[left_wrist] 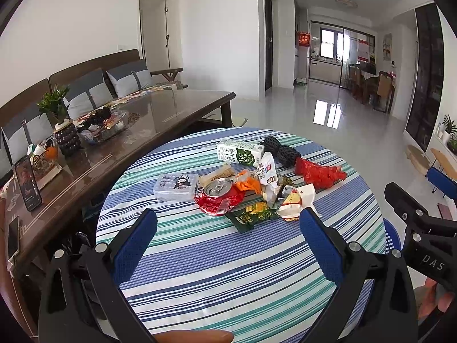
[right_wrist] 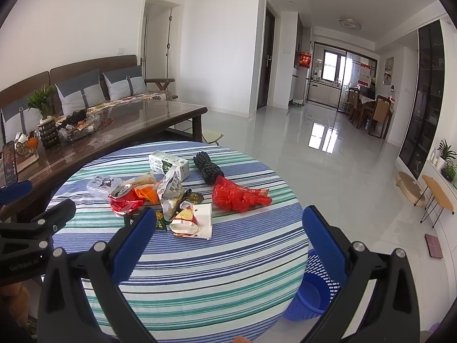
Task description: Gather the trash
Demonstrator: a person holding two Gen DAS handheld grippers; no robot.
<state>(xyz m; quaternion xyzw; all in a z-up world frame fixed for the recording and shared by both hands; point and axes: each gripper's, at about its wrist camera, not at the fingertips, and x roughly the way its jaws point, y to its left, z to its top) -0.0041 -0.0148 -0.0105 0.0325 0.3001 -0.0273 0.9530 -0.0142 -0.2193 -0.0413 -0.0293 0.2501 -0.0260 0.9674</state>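
While both grippers hung over the near edge of the striped surface (left_wrist: 217, 271), nothing had yet been picked up. The left gripper (left_wrist: 228, 237) had its blue fingers (left_wrist: 134, 245) spread wide and empty; the right gripper (right_wrist: 225, 234) stood the same, parted with nothing between.

The trash lay in a loose heap toward the far half of the surface, ahead of both. From the left: a clear plastic box (left_wrist: 174, 187), a crushed red can (left_wrist: 218, 195) on its side with its mouth toward the far-left edge, a green wrapper (left_wrist: 251, 217), a milk carton (left_wrist: 240, 152) lying lengthwise across the far side, a black foam net (left_wrist: 281, 150), and a red wrapper (right_wrist: 240, 197) stretched toward the right edge.

A blue basket (right_wrist: 311, 291) sat on the floor below the right edge, so the right gripper seemed better placed for drops, and nearer the red wrapper.
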